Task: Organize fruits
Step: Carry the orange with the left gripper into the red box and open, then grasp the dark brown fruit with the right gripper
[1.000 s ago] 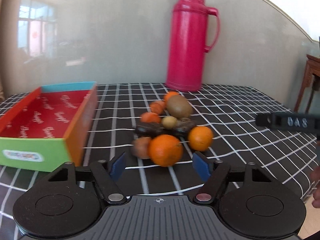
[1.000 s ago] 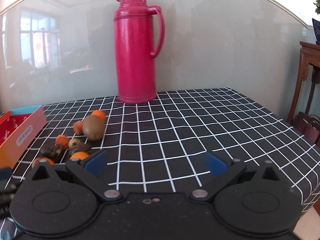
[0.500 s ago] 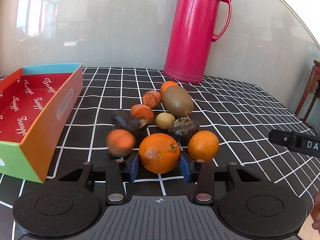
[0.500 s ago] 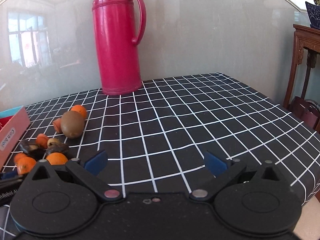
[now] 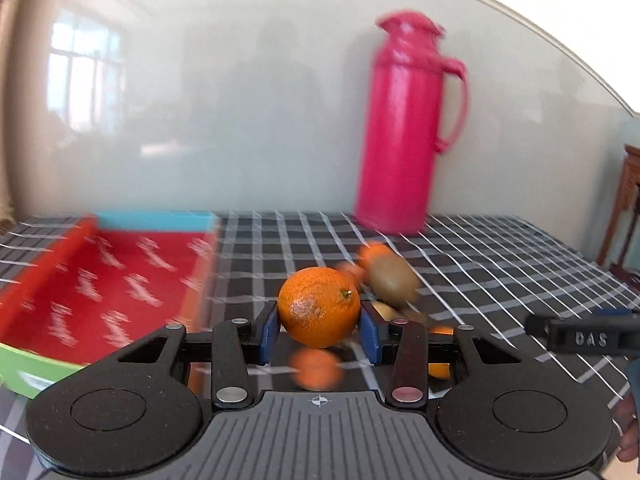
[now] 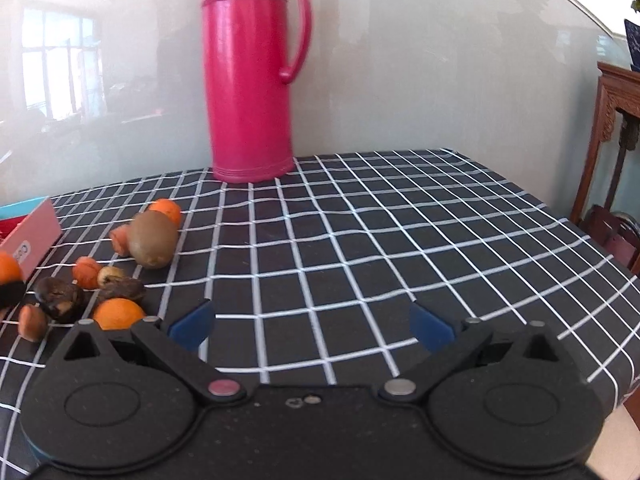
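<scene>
My left gripper point(image 5: 319, 330) is shut on a large orange point(image 5: 319, 307) and holds it above the checked tablecloth, right of the open red box point(image 5: 104, 280). The other fruits lie beyond and below it: a kiwi point(image 5: 394, 284), small oranges point(image 5: 316, 368) and dark fruits, blurred. In the right wrist view the pile sits at the left: kiwi point(image 6: 153, 238), an orange point(image 6: 118, 314), small orange fruits point(image 6: 86, 272) and dark fruits point(image 6: 60, 298). The held orange point(image 6: 9, 267) shows at the left edge. My right gripper point(image 6: 312, 322) is open and empty over the cloth.
A tall pink thermos point(image 6: 252, 76) stands at the back of the table by the wall; it also shows in the left wrist view point(image 5: 404, 128). The table's right edge point(image 6: 600, 280) drops off near a wooden cabinet point(image 6: 616, 128). The right gripper's finger point(image 5: 584, 336) shows in the left view.
My left gripper has lifted the large orange off the table and swung left toward the box. A small orange rolled near the front. The right gripper moved slightly closer to the pile, still open.
</scene>
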